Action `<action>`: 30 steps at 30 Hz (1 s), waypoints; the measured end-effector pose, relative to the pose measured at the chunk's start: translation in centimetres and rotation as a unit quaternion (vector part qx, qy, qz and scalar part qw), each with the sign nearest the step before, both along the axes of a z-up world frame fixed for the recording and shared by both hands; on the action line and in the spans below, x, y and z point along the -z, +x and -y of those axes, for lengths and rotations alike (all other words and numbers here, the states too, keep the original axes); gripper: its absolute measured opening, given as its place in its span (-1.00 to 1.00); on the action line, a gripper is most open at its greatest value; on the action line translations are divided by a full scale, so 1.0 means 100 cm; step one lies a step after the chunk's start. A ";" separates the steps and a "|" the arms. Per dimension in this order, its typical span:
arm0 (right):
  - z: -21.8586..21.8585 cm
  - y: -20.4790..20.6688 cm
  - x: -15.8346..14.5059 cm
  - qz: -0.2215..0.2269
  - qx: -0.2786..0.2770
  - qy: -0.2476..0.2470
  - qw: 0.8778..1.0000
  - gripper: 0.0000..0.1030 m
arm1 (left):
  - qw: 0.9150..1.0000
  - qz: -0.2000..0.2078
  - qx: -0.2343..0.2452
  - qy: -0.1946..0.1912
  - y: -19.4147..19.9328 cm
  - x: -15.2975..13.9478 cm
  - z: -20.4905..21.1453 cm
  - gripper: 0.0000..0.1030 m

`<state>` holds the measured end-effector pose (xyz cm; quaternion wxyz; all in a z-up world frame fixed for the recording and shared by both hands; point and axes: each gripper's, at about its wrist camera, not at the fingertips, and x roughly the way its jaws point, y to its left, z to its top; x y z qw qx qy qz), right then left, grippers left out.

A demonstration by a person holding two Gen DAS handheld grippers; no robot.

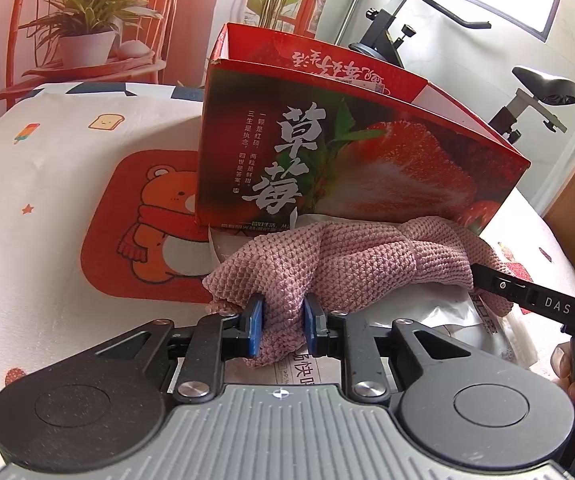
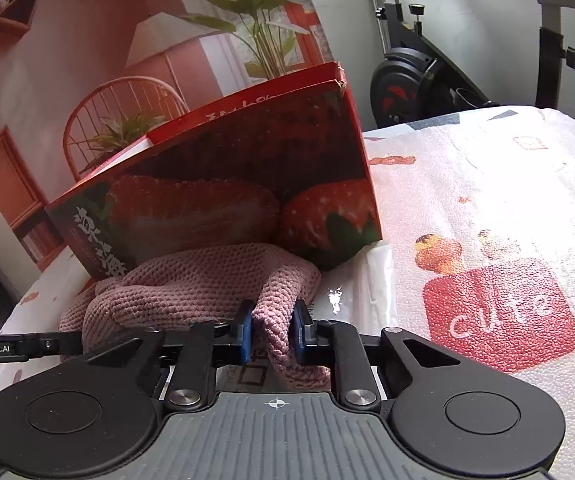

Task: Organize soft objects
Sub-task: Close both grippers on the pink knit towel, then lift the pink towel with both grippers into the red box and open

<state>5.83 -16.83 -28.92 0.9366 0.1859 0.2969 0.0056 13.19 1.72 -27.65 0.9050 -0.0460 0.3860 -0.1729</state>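
Mid-task, early-to-middle by the look of it.

Left gripper [image 1: 283, 322]: blue pads pinched on a fold of the pink knitted cloth [image 1: 351, 264], fabric bunched between them and hanging below. Right gripper [image 2: 272, 330]: same, pads pressed onto another fold of the same cloth [image 2: 191, 288], strand drooping under the jaws. So 2 grips on 1 item, 1 near each end.

Cloth location: draped in a loose ridge between the 2 grippers, just in front of the red strawberry box [image 1: 347, 152], touching its lower front face. Lying partly over a white plastic mailer bag [image 1: 427, 312] on the printed tablecloth [image 1: 47, 184]. Not flat, not folded, crumpled with several humps.

Box: open at the top, standing on the table, tilted in the right wrist view [image 2: 223, 184], though likely just lens angle. Contents not visible from either camera, so cannot tell whether anything is already inside.

Done, judging from this: cloth secured at 2 points. Left: lift or stretch it out, fold or bundle, then probably drop over the box rim, assuming the box is the destination. Cannot confirm that from the task wording. No other soft items visible outside the box.

Risk: loose knit could slip or snag on the pads during the lift.
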 end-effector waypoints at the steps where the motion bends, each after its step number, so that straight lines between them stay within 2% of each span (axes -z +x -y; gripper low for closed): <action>1: -0.001 0.000 0.000 0.000 -0.001 -0.002 1.000 -0.67 | 1.000 -0.001 -0.002 -0.003 0.000 0.000 -0.001 -0.55; 12: 0.000 0.000 0.001 0.000 -0.001 -0.002 1.000 -0.68 | 1.000 -0.009 -0.010 -0.026 0.001 0.003 -0.007 -0.54; 15: 0.001 0.002 -0.005 -0.004 0.001 0.001 1.000 -0.74 | 0.999 -0.014 -0.016 -0.038 0.002 0.003 -0.011 -0.55; 20: 0.000 -0.001 -0.026 0.022 -0.003 -0.011 1.000 -0.81 | 1.000 0.023 -0.009 -0.003 -0.007 -0.014 -0.005 -0.61; 25: 0.000 -0.012 -0.043 0.045 -0.006 -0.010 0.999 -0.82 | 0.998 0.049 -0.025 -0.018 -0.014 -0.035 -0.010 -0.61; 30: -0.006 -0.021 -0.059 0.056 -0.009 -0.023 0.998 -0.82 | 0.998 0.060 -0.023 -0.017 -0.024 -0.047 -0.006 -0.62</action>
